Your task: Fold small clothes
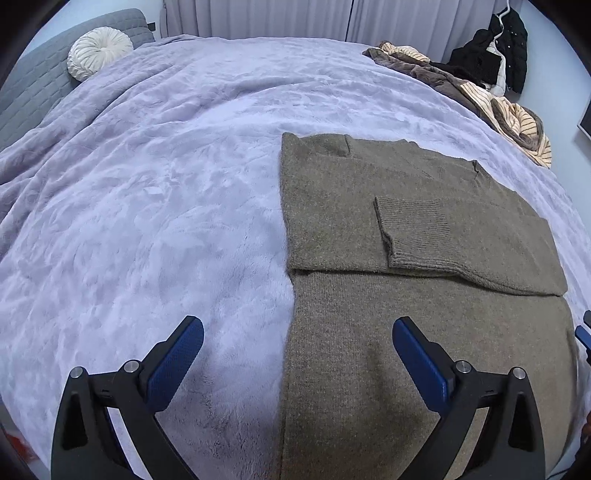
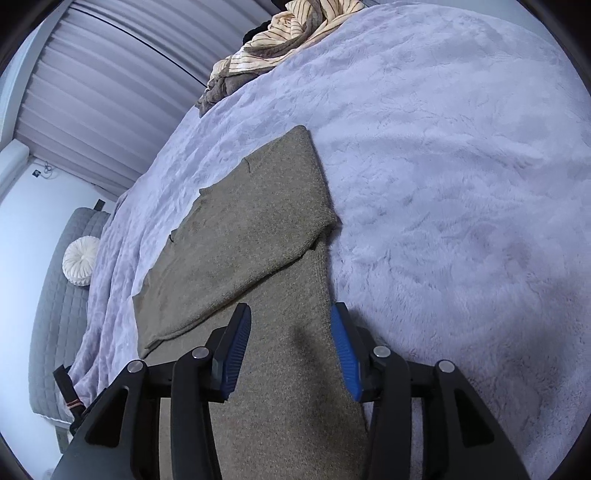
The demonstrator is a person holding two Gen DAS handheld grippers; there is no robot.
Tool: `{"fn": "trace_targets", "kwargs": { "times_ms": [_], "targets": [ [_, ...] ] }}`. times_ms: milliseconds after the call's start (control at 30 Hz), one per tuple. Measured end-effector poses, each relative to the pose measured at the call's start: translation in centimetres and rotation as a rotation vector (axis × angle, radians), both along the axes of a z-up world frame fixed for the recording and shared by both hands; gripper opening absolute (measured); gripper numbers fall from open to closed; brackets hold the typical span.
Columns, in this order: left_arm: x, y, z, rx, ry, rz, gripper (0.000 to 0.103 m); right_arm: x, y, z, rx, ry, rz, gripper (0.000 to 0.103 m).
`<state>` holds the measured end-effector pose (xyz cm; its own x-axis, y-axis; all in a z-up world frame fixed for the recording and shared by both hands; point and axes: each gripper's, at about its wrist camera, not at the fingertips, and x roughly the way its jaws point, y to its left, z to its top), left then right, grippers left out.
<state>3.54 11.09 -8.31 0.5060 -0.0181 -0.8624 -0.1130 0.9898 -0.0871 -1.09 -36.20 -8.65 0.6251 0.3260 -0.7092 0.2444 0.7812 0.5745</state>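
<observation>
Your left gripper [image 1: 297, 332] hovers over the bed with its blue fingers [image 1: 177, 365] spread wide and nothing between them; one finger is above the lavender blanket [image 1: 147, 203], the other above the sweater [image 1: 406, 229]. The sweater, olive-brown knit, lies flat on the blanket at about 2 o'clock in the left wrist view, with its sleeves folded in across the chest and a ribbed cuff [image 1: 413, 232] resting on top near the middle. Its left edge runs straight down between your left fingers. Your right gripper [image 2: 291, 325] is also spread, though less widely, holding nothing, poised above the lower part of the sweater [image 2: 258, 240] near its right edge, which falls close to the right finger [image 2: 345, 350]. In that view the garment stretches away toward 11 o'clock. A heap of striped and brown clothes [image 1: 491, 99] sits at the far edge of the bed at 1 o'clock in the left view, well apart from the sweater. A round white cushion [image 1: 99, 51] lies at 10 o'clock against the grey quilted headboard [image 1: 33, 88]. Pale curtains [image 1: 277, 16] hang behind the bed.
</observation>
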Motion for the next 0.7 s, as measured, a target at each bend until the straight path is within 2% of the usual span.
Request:
{"fn": "trace_targets", "kwargs": {
  "times_ms": [200,300,433,500,600,667,700],
  "targets": [
    [-2.0,0.0,0.2,-0.087,0.016,-0.040,0.102,-1.3,0.7,0.3,-0.001,-0.010,0.026,0.050],
    [-4.3,0.1,-0.1,-0.132,0.026,-0.050,0.102,-2.4,1.1,0.2,0.010,-0.015,0.036,0.050],
    [-8.1,0.1,-0.5,-0.140,0.012,-0.053,0.102,-4.6,1.7,0.0,0.046,-0.038,0.055,0.051],
    [-10.2,0.6,-0.4,-0.194,-0.015,-0.046,0.102,-6.1,2.0,0.2,0.078,-0.081,0.072,0.051],
    [-12.8,1.4,-0.6,-0.284,-0.017,-0.011,0.102,-8.4,2.4,0.7,0.160,-0.170,0.104,0.066],
    [-14.3,1.7,-1.0,-0.293,-0.007,0.000,0.102,-9.9,2.5,1.1,0.214,-0.225,0.113,0.080],
    [-15.0,1.8,-1.2,-0.289,-0.008,0.002,0.102,-10.6,2.6,1.3,0.232,-0.244,0.119,0.080]
  ]
}}
